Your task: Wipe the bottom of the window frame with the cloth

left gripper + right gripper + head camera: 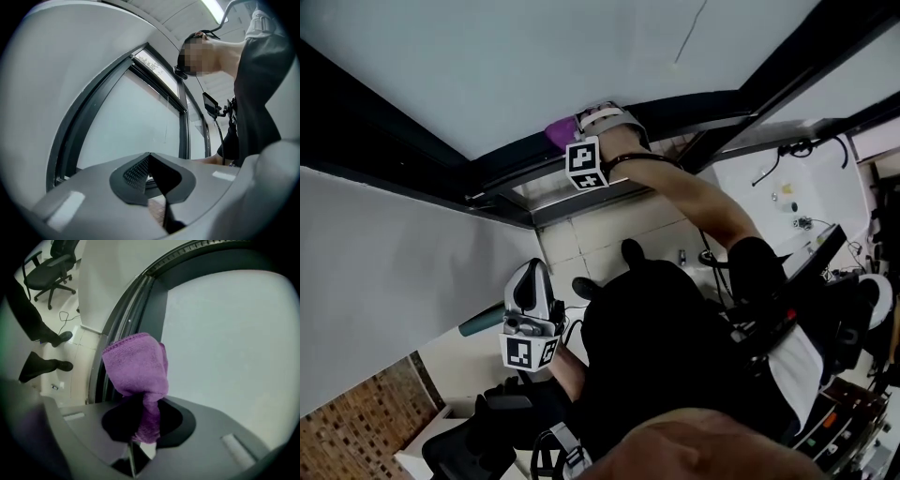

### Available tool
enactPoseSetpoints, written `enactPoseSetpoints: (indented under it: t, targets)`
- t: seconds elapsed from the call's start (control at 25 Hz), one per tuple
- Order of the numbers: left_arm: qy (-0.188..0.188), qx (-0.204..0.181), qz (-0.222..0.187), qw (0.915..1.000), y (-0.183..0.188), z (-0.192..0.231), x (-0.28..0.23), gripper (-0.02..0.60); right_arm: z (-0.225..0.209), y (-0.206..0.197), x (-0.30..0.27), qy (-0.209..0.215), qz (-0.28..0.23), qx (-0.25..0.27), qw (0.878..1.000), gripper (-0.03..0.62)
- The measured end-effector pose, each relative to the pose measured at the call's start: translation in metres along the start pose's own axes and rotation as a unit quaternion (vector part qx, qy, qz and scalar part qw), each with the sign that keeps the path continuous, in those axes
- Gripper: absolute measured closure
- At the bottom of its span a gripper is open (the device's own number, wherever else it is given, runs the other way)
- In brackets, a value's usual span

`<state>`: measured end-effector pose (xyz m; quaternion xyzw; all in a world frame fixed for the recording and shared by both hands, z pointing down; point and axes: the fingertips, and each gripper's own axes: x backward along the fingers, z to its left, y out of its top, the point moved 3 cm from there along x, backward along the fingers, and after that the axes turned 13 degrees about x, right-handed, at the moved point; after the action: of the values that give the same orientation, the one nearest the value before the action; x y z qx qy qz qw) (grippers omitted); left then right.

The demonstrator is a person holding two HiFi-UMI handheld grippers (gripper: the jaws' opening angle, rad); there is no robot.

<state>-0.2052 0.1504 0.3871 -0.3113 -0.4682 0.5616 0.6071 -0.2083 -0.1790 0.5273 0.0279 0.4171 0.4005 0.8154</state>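
A purple cloth [138, 369] sticks out from between the jaws of my right gripper [140, 420], which is shut on it. In the head view the cloth [560, 131] shows as a small purple tuft against the dark bottom rail of the window frame [502, 169], just ahead of the right gripper [592, 141]. In the right gripper view the cloth lies against the dark frame [117, 333], beside the frosted pane. My left gripper [530, 319] hangs low by the person's body, away from the window; its jaws meet with nothing between them [150, 180].
A grey wall panel [384, 272] runs along the left below the frame. Tiled floor [609, 230], the person's shoes [591, 286] and a black office chair [51, 261] lie below. Cables and equipment [806, 225] stand at the right.
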Motion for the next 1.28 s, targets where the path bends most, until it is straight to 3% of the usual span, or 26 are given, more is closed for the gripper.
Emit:
enactPoseSetpoints:
  t: [0.16,0.28,0.4,0.68,0.76,0.8,0.88,0.92,1.0,1.08,1.16,1.28]
  targets:
    - [0.004,-0.001,0.002,1.0000,-0.004,-0.004,-0.003,0.591,0.013,-0.012,-0.004,0.030,0.013,0.030,0.999,0.539]
    - [0.010,-0.002,-0.002,0.9999,-0.005,-0.008,-0.001,0.591,0.012,-0.014,0.013,0.094,-0.068,-0.012,0.993,0.531]
    - [0.017,-0.003,-0.014,0.9998,-0.002,-0.005,0.007,0.591,-0.018,-0.039,0.049,0.104,-0.124,-0.061,0.985,0.531]
    - [0.005,0.001,-0.031,0.9995,-0.002,0.000,0.013,0.591,0.010,-0.050,0.004,0.110,-0.050,0.048,0.991,0.542]
    - [0.011,0.005,-0.034,0.9994,-0.005,0.004,0.018,0.591,0.021,-0.052,0.012,0.130,-0.035,0.090,0.987,0.545]
    - [0.014,0.007,-0.035,0.9993,-0.006,0.006,0.021,0.591,0.029,-0.052,0.022,0.158,-0.044,0.113,0.980,0.543]
    - [0.020,0.009,-0.040,0.9990,-0.006,0.007,0.024,0.591,0.035,-0.050,0.051,0.215,-0.112,0.115,0.963,0.534]
    - [0.022,0.010,-0.044,0.9988,-0.005,0.007,0.025,0.591,0.026,-0.049,0.065,0.222,-0.157,0.089,0.958,0.534]
    - [0.025,0.010,-0.045,0.9986,-0.005,0.007,0.026,0.591,-0.005,-0.052,0.077,0.195,-0.213,0.026,0.957,0.533]
    - [0.022,0.010,-0.044,0.9988,-0.004,0.007,0.025,0.591,-0.021,-0.062,0.067,0.158,-0.187,0.014,0.969,0.533]
    - [0.017,0.011,-0.043,0.9989,-0.005,0.006,0.023,0.591,-0.013,-0.067,0.044,0.142,-0.130,0.050,0.980,0.533]
    - [0.008,0.013,-0.047,0.9988,-0.006,0.002,0.023,0.591,0.014,-0.067,0.018,0.135,-0.073,0.113,0.982,0.534]
